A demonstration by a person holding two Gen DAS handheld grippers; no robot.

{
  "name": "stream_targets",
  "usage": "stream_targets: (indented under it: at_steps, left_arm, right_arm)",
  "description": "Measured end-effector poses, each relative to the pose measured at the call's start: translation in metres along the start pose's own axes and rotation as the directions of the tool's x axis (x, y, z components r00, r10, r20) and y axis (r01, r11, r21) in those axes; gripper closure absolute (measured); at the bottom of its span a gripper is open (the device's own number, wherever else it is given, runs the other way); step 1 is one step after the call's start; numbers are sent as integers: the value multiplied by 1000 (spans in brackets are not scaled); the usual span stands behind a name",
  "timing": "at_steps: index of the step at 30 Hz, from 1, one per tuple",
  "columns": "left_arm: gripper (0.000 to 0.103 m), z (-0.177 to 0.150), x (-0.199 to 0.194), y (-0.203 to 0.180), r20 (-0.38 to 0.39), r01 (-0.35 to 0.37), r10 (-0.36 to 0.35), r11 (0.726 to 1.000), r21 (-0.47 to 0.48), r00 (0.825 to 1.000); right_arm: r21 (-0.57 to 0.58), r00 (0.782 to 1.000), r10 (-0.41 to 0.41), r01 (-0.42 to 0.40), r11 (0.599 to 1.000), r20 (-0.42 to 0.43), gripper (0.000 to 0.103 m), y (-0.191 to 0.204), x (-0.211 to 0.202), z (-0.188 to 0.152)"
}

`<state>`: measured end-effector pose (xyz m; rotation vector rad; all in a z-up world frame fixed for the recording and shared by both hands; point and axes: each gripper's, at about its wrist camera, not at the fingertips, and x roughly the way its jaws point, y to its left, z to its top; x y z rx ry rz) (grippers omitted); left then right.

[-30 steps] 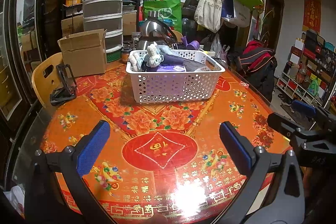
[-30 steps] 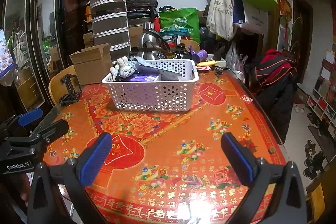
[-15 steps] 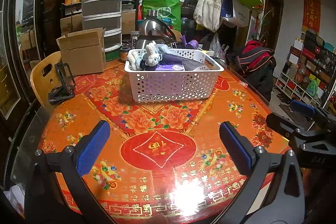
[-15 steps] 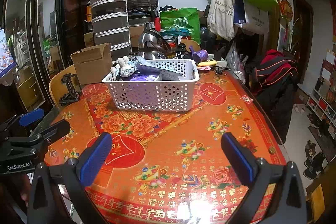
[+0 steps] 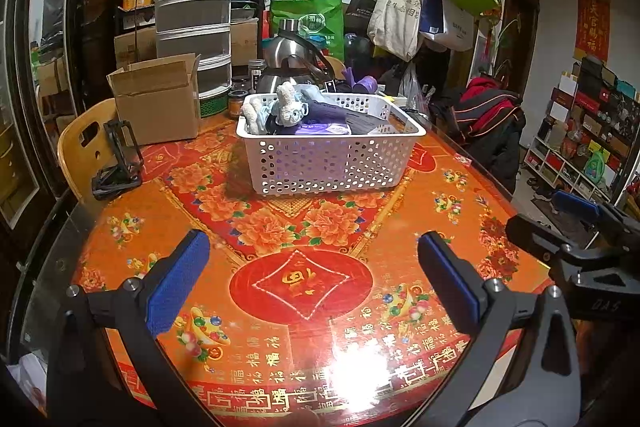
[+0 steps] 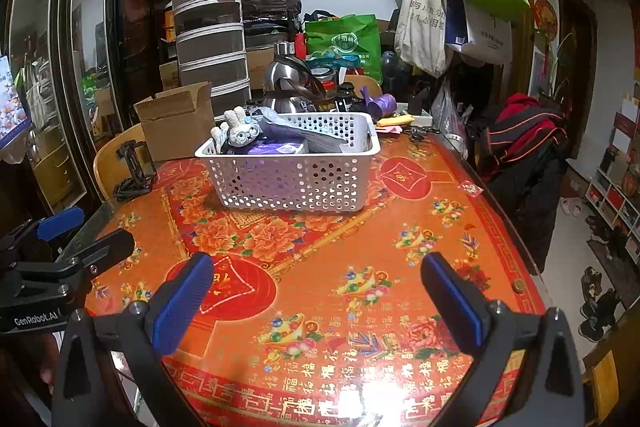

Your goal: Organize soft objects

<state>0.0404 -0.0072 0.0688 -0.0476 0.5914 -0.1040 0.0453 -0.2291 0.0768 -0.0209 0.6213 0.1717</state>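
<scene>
**Both claws wide apart above the patterned bench, basket of soft things beyond**

Nearest the left wrist camera, the left claw (image 5: 312, 279) hangs over the near edge of the bench (image 5: 460, 187) with its blue pads (image 5: 176, 279) spread wide and nothing between them; the right claw (image 6: 320, 291) is posed the same way, level, pads (image 6: 452, 299) far apart and empty; each claw shows at the edge of the other's view, the left one bearing the white lettering "GenRobot.AI" on its black body; the two sit side by side, both pointing towards the far side of the bench.

The bench cloth is orange-red with peonies and gold Chinese characters along the near rim; a red roundel with a gold character lies just ahead of the left claw.

Farther on, near the middle of the bench, stands a white perforated basket (image 5: 328, 167); inside it, at the left end, a plush rabbit (image 5: 288, 105) with glasses sticks up above the rim, beside dark folded cloth (image 5: 332, 113) and a purple packet (image 5: 320, 127) whose print is too small to read.

Behind the basket to the left sits an open cardboard box (image 5: 158, 99); beyond are a steel kettle (image 5: 288, 65), a stacked drawer tower (image 5: 194, 23), and a green bag (image 5: 312, 21); tote bags (image 5: 400, 15) with Chinese writing hang from a coat rack; a red wall scroll (image 5: 592, 23) carries gold characters.
</scene>
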Motion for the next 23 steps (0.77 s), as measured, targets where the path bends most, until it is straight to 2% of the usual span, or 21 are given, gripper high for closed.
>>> stream_targets:
  at_steps: [23]
  left_arm:
    - [0, -2, 0, 1, 1, -5, 5, 1000, 13, 1000]
  right_arm:
    - [-1, 1000, 1, -1, 1000, -2, 0, 0, 1, -2]
